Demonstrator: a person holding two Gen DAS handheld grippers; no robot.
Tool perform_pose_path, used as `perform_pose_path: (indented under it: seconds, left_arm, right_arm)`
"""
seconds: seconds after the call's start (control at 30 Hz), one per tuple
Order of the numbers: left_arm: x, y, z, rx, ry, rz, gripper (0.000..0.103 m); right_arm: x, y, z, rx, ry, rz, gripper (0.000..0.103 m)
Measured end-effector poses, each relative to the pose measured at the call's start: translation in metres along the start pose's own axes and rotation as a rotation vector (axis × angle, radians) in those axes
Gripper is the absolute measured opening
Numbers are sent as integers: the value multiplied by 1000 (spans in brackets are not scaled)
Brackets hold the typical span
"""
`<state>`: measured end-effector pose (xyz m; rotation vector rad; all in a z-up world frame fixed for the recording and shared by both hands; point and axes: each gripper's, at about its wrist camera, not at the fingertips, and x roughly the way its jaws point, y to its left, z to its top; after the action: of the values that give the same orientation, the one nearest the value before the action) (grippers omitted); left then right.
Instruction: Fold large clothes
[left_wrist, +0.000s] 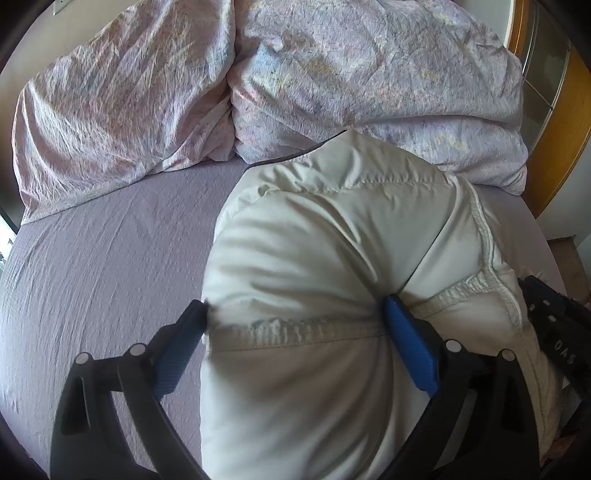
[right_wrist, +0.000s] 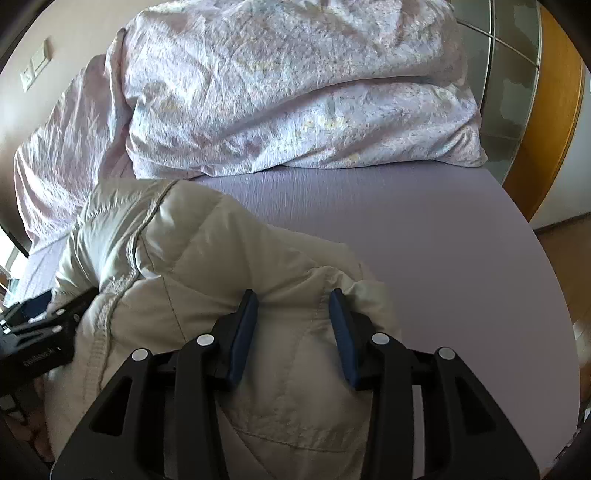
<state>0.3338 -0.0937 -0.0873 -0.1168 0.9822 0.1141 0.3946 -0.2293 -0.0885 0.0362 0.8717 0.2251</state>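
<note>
Puffy white down jacket (left_wrist: 332, 258) sits bunched on the lilac bed sheet (left_wrist: 92, 258), near edge of the bed; crumpled floral duvet (left_wrist: 332, 74) piled behind it at 12 o'clock.

Left gripper (left_wrist: 295, 314): jaws wide, blue pads pressed into a fat roll of jacket at both sides, straddling a stitched seam. Looks like it is clamping the bulk, not a thin edge. The right gripper's black body shows at 3–4 o'clock in this view, close beside.

Right gripper (right_wrist: 293, 306): jaws about half open, with a raised ridge of jacket (right_wrist: 221, 258) between the pads; fabric touches both, so I read it as gripped. Left unit's body visible at 9 o'clock, against the jacket.

Handling, my read:
- Light, soft, springy; down fill will puff back, folds won't stay without pressing flat.
- Shell looks like slick nylon, so a shallow pinch may slip out. Air trapped inside resists squashing.
- Best hold: stitched seams, hem or cuff, where layers are thin and firm; avoid mid-baffle bulk.
- Sheet (right_wrist: 424, 240) has open room at 1–3 o'clock in the right view to spread it out.
</note>
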Motion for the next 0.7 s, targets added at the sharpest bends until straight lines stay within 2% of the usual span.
perform_pose_path:
  seconds: [0.7]
  left_arm:
    - [2, 4, -5, -19, -33, -18, 99]
  right_arm:
    - [5, 0, -14, 8, -84, 7, 42]
